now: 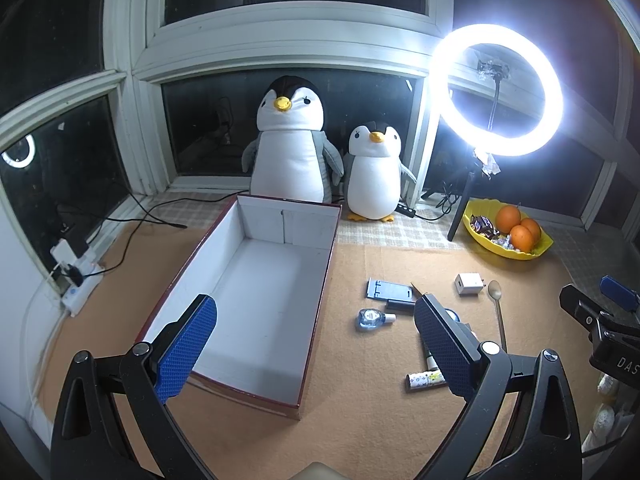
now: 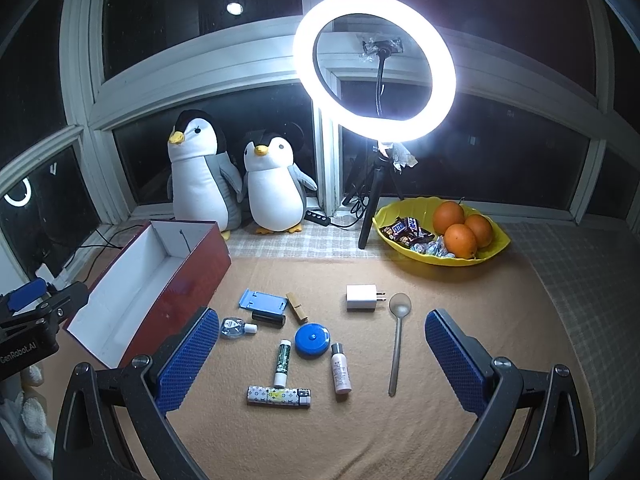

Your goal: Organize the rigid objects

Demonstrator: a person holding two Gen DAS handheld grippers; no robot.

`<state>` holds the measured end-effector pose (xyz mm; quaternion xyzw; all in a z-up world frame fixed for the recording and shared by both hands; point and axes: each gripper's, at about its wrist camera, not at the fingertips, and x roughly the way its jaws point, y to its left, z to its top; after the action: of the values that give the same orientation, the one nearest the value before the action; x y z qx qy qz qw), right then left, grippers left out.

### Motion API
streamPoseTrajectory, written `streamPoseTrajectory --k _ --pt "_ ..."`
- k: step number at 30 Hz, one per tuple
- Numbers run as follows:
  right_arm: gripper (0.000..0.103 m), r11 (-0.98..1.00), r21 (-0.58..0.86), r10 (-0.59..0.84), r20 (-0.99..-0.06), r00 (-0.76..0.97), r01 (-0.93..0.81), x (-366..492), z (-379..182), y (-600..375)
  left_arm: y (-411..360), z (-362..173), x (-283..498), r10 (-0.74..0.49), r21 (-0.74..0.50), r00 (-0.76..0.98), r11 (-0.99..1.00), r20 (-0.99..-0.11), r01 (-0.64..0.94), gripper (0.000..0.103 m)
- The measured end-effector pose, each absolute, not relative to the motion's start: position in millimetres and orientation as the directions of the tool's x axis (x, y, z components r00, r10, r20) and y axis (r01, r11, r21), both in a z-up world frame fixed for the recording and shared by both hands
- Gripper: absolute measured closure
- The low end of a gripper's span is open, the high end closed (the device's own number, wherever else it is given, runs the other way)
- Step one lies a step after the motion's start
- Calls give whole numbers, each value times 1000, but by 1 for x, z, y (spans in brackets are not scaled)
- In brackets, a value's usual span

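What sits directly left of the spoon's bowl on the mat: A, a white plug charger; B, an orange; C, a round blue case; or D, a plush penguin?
A: the white plug charger lies just left of the spoon bowl, prongs pointing toward it.

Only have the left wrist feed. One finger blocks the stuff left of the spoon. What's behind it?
Observer: A round blue case, lying flat.
Operator: Anything else hidden there?
Observer: A small white bottle on its side, between that case and the spoon.
Operator: Right gripper state? I only see its edge.
Observer: The right gripper is empty, jaws wide open.
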<state>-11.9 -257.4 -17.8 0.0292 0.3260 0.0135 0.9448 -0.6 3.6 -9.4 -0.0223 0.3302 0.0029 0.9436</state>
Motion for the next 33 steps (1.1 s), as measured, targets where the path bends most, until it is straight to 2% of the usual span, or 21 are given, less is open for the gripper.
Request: streamPoseTrajectory --k 33 --pt "1 998 62 44 -626 778 -7 -10 -24 -254 7 -12 0 -1 -39 779 999 -627 -30 4"
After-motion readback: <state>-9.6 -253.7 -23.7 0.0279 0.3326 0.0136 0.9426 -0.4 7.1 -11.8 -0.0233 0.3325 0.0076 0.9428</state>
